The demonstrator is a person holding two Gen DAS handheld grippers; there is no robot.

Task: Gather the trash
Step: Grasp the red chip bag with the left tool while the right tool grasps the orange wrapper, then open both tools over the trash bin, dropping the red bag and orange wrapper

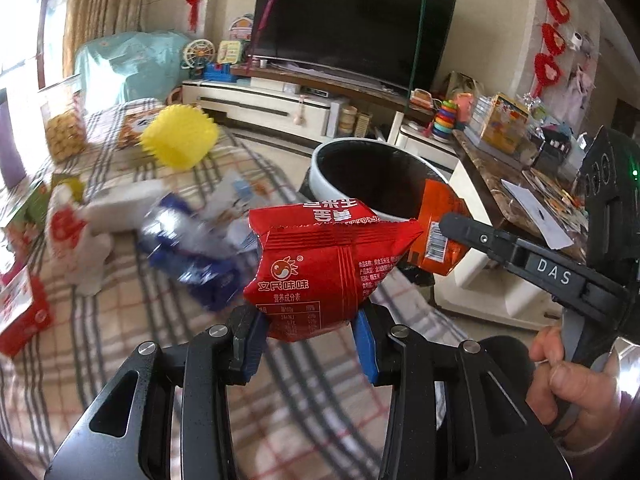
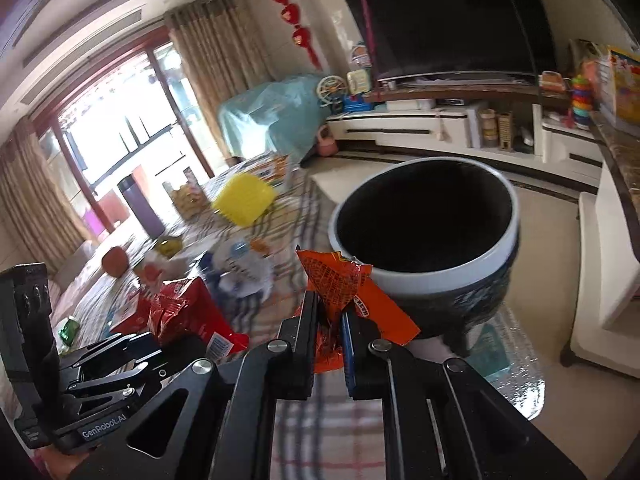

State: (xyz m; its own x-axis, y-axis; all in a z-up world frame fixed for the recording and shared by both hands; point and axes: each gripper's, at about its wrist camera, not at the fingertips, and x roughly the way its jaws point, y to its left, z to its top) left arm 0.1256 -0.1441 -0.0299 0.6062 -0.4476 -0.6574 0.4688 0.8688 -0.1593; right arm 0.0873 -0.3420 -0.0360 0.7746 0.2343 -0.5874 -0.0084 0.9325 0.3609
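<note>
My left gripper (image 1: 310, 334) is shut on a puffy red snack packet (image 1: 320, 268), held above the plaid tablecloth (image 1: 120, 340). In the right wrist view that packet (image 2: 188, 312) and the left gripper (image 2: 150, 346) appear at the lower left. My right gripper (image 2: 329, 316) is shut on a crumpled orange wrapper (image 2: 344, 280), just before the rim of the trash bin (image 2: 428, 276). From the left wrist view the orange wrapper (image 1: 438, 224) sits at the bin's near rim (image 1: 360, 152), pinched in the right gripper (image 1: 448, 226). The bin is round, white-rimmed and black inside.
More litter lies on the table: a blue and white wrapper (image 1: 200, 248), a red and white bag (image 1: 72, 240), a yellow ridged cup (image 1: 178, 142), a cookie bag (image 1: 64, 136). A marble-topped sideboard (image 1: 520, 200) stands right of the bin. A hand (image 1: 568, 384) grips the right tool.
</note>
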